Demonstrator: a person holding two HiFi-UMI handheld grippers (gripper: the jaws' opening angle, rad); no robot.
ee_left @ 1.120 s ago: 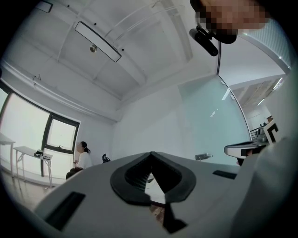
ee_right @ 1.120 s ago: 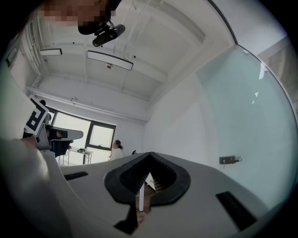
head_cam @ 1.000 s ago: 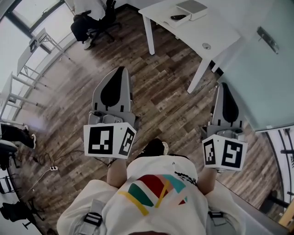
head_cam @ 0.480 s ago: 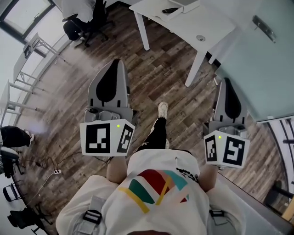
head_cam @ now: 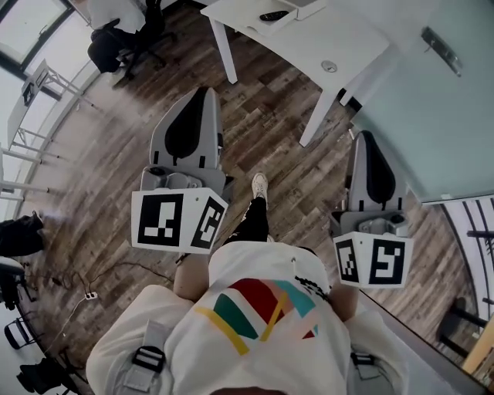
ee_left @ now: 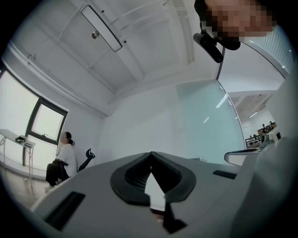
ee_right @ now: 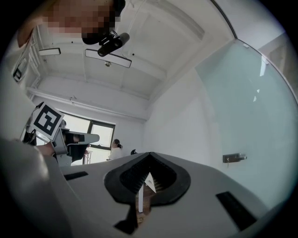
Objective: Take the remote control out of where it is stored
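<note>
In the head view a slim black thing, seemingly the remote control (head_cam: pixel 274 15), lies on a flat white holder on the white table (head_cam: pixel 332 38) at the top edge. Both grippers are held out at waist height over the wooden floor, well short of the table. My left gripper (head_cam: pixel 205 91) points up-frame towards the table's left leg, its jaws shut and empty; in the left gripper view the left gripper (ee_left: pixel 150 153) points at a bare wall. My right gripper (head_cam: pixel 363 135) hangs beside the glass wall, its tips together and empty, as the right gripper (ee_right: pixel 150 153) also shows in its own view.
A frosted glass wall with a metal handle (head_cam: pixel 442 50) runs along the right. A person sits on an office chair (head_cam: pixel 116 31) at the top left. Cables and a power strip (head_cam: pixel 90 295) lie on the floor at the left. My foot (head_cam: pixel 260 185) is stepping forward.
The person has walked forward, so the table and remote have slid towards the top edge of the view. Both grippers stay shut and keep their pose.
</note>
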